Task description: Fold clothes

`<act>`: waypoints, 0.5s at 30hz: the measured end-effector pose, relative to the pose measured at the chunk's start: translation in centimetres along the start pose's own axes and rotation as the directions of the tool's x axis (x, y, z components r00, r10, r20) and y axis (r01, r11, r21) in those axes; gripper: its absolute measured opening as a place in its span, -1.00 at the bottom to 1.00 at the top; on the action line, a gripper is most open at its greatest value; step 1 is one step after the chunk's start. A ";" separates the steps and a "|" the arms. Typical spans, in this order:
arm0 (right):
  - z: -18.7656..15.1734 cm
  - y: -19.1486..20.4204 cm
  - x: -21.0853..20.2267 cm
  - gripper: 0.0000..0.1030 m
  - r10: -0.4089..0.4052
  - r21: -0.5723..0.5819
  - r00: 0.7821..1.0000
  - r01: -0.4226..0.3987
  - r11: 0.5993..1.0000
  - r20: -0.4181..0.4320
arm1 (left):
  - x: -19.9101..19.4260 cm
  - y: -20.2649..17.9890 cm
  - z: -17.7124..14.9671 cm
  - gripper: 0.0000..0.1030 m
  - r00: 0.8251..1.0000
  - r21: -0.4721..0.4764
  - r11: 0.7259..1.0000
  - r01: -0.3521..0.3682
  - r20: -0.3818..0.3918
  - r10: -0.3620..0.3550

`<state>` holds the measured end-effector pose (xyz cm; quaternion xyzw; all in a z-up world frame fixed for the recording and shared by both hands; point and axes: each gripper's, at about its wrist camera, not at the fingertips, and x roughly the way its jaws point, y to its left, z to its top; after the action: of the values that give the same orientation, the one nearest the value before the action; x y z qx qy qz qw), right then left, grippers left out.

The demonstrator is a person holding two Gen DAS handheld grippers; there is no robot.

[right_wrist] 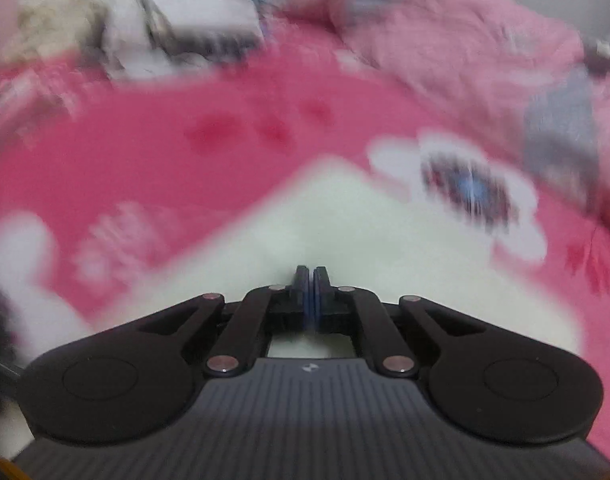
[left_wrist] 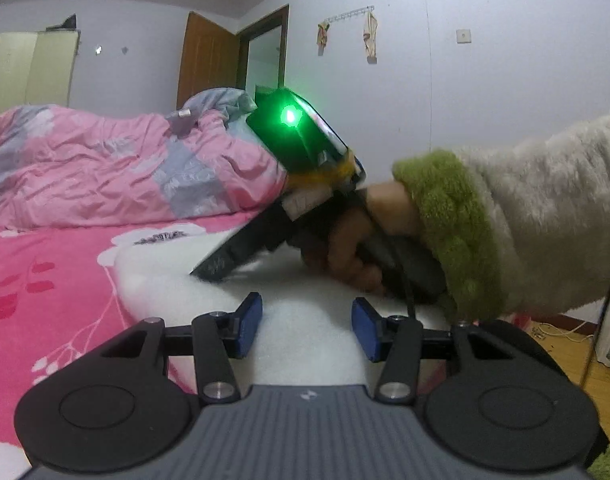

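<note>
White fleece garment (left_wrist: 305,320) lies on the bed directly under both tools: your left tool (left_wrist: 307,330) gapes empty over its near edge; your right tool (right_wrist: 313,296), pinched shut, probably empty, points at it mid-frame.

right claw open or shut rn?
Shut. In the right wrist view the right claw has its blue pads pressed together, nothing visible between them, above the white garment.

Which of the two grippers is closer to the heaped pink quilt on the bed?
Right. The right gripper reaches out toward the quilt; the left gripper sits further back over the white garment.
</note>
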<state>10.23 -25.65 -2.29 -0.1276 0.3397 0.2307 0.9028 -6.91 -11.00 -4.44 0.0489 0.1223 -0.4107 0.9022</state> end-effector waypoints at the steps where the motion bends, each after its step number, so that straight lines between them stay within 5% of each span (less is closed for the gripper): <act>1: 0.5 -0.4 0.0 -1.00 0.005 0.021 1.000 -0.005 1.000 -0.013 | 0.0 0.0 0.0 -0.03 1.000 -0.003 1.000 0.002 0.000 -0.002; 3: 1.7 0.2 -0.2 -1.00 -0.019 -0.019 0.999 0.018 1.000 -0.043 | -0.2 0.2 -0.2 -0.03 1.000 -0.016 1.000 0.009 0.005 -0.009; 9: 4.0 0.6 0.9 -0.99 -0.041 -0.064 0.998 0.045 0.997 0.057 | -0.3 0.3 -0.1 -0.03 1.000 -0.019 1.000 0.007 -0.005 -0.008; 15: 3.8 -1.7 3.5 -1.00 0.015 0.032 1.000 -0.014 0.999 -0.023 | -0.3 0.5 -0.1 -0.03 1.000 -0.022 1.000 0.006 -0.003 -0.006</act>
<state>15.50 -24.48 -1.67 -0.1132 0.3546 0.2304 0.8991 -6.74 -10.51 -4.44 0.0390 0.1283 -0.4120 0.9013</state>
